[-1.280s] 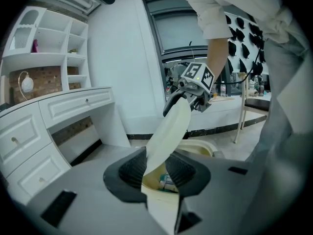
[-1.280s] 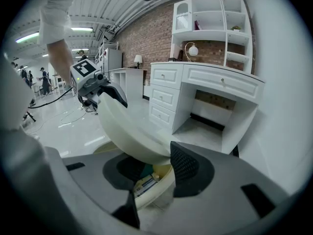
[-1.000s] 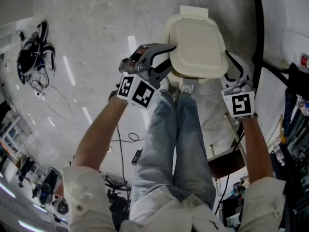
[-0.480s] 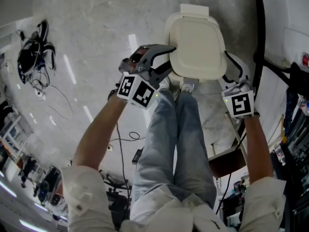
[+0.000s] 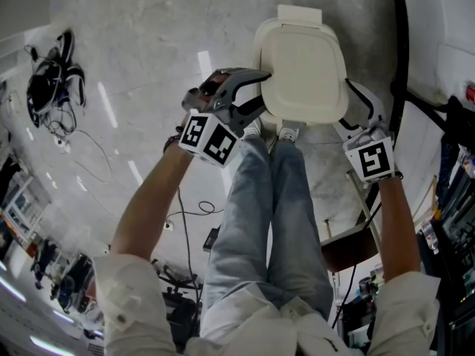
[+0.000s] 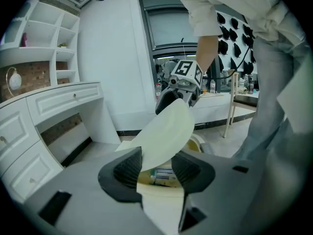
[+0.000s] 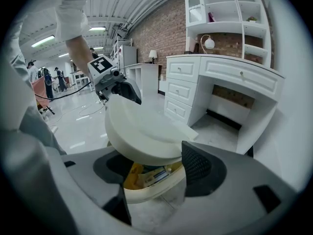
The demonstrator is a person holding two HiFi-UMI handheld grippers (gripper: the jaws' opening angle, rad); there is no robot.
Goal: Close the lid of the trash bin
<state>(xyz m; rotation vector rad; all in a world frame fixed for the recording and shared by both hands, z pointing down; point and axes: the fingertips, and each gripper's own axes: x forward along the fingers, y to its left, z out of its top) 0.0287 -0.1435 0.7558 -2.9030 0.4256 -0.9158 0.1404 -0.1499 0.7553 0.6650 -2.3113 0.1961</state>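
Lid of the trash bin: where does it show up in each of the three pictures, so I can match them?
Head view: lid at upper middle, seen from above.
Left gripper view: lid at centre, tilted up from lower left to upper right.
Right gripper view: lid just left of centre, tilted.
Shared landmark: the person's jeans, at the right edge in the left gripper view and the left edge in the right gripper view.

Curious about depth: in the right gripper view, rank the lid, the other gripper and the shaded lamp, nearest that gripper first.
1. Lid, between the right gripper's opening jaws.
2. Left gripper, across the lid, jaws opening round its far edge.
3. Shaded lamp, far behind both, upper middle.
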